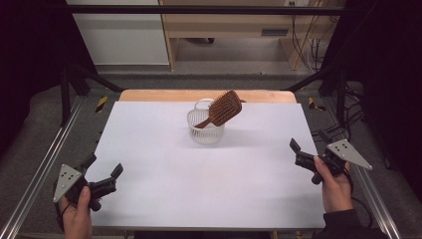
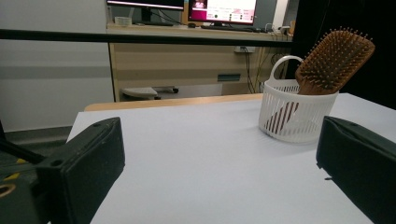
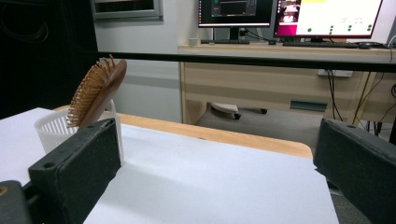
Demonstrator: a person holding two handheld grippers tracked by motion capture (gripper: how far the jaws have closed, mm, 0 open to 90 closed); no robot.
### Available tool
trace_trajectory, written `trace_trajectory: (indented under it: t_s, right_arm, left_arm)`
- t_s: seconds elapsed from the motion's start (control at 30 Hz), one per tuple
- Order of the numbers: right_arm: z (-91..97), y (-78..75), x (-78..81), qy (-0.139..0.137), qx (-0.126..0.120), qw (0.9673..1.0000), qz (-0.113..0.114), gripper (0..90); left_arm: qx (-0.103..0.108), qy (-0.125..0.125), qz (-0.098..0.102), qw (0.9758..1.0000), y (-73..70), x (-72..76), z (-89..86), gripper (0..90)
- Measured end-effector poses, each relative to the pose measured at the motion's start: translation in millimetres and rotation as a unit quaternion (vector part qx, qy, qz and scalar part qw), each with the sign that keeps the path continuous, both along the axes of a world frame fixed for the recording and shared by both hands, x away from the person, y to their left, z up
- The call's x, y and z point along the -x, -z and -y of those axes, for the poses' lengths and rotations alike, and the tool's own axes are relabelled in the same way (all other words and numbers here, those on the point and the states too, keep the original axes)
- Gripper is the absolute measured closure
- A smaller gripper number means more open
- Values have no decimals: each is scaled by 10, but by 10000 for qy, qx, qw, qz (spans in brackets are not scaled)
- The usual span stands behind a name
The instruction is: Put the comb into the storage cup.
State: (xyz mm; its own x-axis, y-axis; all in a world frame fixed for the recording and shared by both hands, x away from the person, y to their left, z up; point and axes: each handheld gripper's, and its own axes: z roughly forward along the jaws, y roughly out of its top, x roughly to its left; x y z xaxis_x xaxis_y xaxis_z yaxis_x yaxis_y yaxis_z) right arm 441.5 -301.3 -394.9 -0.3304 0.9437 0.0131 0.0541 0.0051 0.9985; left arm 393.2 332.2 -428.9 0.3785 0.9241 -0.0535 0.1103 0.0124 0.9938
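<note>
White table sheet (image 1: 164,184) lies bare between both grippers. Left gripper (image 1: 103,175) at near-left edge, jaws wide apart, holding nothing. Right gripper (image 1: 293,152) at right edge, jaws wide apart, holding nothing. White basket (image 1: 205,127) sits far-centre, well apart from both; wooden hairbrush (image 1: 222,108) stands tilted inside.

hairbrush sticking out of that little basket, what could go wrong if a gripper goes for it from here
1. The hairbrush leans handle-down in the white basket, its head well past the rim. A sideways pull could tip the light-looking basket.
2. Its bristled face is uneven, so the jaws may slip there.
3. Both the left gripper and right gripper are open near the table edge, so either approach is long.
</note>
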Motion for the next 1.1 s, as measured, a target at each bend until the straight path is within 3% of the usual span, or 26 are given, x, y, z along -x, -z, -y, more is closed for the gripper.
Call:
trace_trajectory:
  t_s: [0.17, 0.43, 0.53, 0.73, 0.83, 1.1]
  right_arm:
    - [18, 77, 40, -64, -75, 9999, -98, 14]
    - [-22, 184, 95, -163, 17, 9997, -178, 17]
    - [-46, 219, 109, -203, -78, 9995, -212, 16]
    - [-100, 282, 129, -308, -4, 9992, -271, 18]
    - [-124, 296, 142, -340, -182, 9990, -231, 22]
    - [-178, 357, 136, -396, -100, 9988, -268, 24]
  left_arm:
    - [-24, 31, -1, 10000, 4, -4, 9, 13]
    - [-44, 50, -26, 10000, 18, -11, 22, 13]
    - [-73, 72, -27, 9999, 22, -14, 32, 13]
    - [-103, 83, -26, 9999, 24, -15, 40, 13]
    - [-91, 147, -71, 9998, 30, -18, 52, 13]
    - [-86, 200, -118, 9997, 37, -25, 62, 12]
